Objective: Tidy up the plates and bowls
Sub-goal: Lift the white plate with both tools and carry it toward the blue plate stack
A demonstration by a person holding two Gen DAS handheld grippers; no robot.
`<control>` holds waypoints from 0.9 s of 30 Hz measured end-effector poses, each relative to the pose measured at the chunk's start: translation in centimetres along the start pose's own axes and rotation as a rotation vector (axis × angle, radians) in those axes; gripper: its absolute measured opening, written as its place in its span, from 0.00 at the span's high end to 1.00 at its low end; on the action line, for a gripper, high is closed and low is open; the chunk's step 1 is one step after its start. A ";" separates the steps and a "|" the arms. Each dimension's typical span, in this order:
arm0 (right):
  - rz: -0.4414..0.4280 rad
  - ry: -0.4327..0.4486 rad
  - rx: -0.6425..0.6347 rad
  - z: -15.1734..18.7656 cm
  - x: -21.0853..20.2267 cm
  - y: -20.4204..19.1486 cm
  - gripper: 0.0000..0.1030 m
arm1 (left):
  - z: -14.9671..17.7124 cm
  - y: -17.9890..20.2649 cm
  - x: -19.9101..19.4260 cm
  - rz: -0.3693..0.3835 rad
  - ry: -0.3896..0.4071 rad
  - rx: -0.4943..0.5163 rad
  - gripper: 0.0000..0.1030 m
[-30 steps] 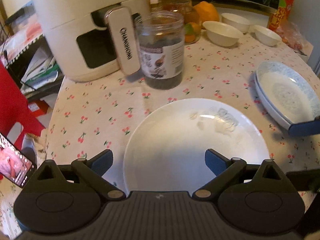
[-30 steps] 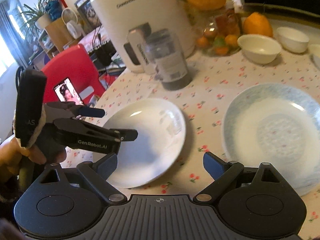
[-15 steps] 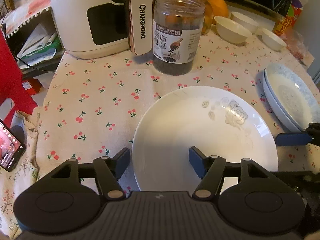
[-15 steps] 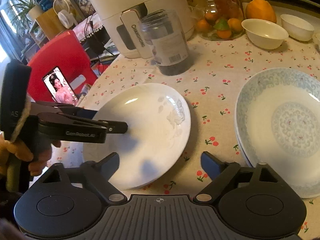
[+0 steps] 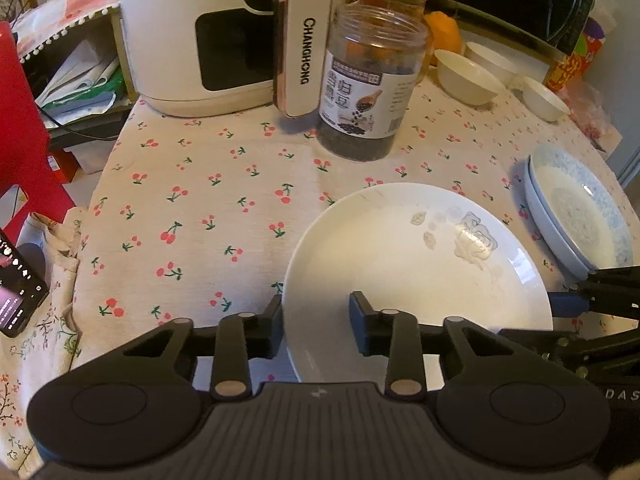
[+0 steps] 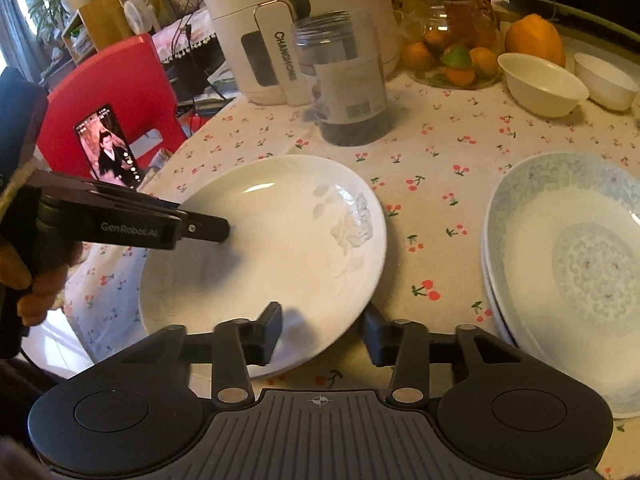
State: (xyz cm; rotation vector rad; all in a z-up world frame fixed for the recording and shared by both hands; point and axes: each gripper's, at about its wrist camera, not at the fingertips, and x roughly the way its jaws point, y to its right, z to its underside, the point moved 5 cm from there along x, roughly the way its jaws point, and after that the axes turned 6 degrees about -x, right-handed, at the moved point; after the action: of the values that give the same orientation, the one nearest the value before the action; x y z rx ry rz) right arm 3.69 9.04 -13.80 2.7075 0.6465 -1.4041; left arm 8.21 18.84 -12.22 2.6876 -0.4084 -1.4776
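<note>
A white plate [image 5: 400, 256] with an embossed rose lies on the cherry-print tablecloth [image 5: 208, 208]. My left gripper [image 5: 316, 328] straddles its left rim, one finger outside and one over the dish. The jaws are closing, with a gap still showing beside the rim. My right gripper [image 6: 324, 334] straddles the near right rim of the same plate [image 6: 280, 240]; it too is closing and not pressing. The left gripper [image 6: 216, 230] also shows from the side, held by a hand. Two stacked blue-patterned plates [image 6: 580, 272] sit to the right. White bowls [image 6: 542, 84] stand at the back.
A white air fryer [image 5: 208, 32] and a jar of black beans [image 5: 372, 92] stand behind the plate. A glass jar of fruit [image 6: 460, 40] and oranges are further back. A phone [image 5: 16, 280] and a red chair [image 6: 116, 92] lie past the table's left edge.
Both grippers came down closer onto the white plate's rim, left on the left side, right on the right. Their jaws narrowed from wide open to a small gap.
</note>
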 end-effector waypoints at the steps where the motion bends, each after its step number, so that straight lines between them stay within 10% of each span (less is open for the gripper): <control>1: 0.006 0.000 -0.003 0.0 0.0 0.1 0.69 | 0.0 -0.1 -0.1 0.000 0.001 -0.007 0.73; 27: -0.013 0.097 0.098 -2.5 -4.4 4.1 0.74 | -2.9 3.5 -2.0 0.009 0.107 0.021 0.79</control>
State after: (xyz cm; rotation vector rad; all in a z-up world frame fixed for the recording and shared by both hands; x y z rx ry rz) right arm 4.95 4.27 -9.56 2.8676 0.6168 -1.3490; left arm 8.88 15.73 -8.44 2.7620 -0.4316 -1.3267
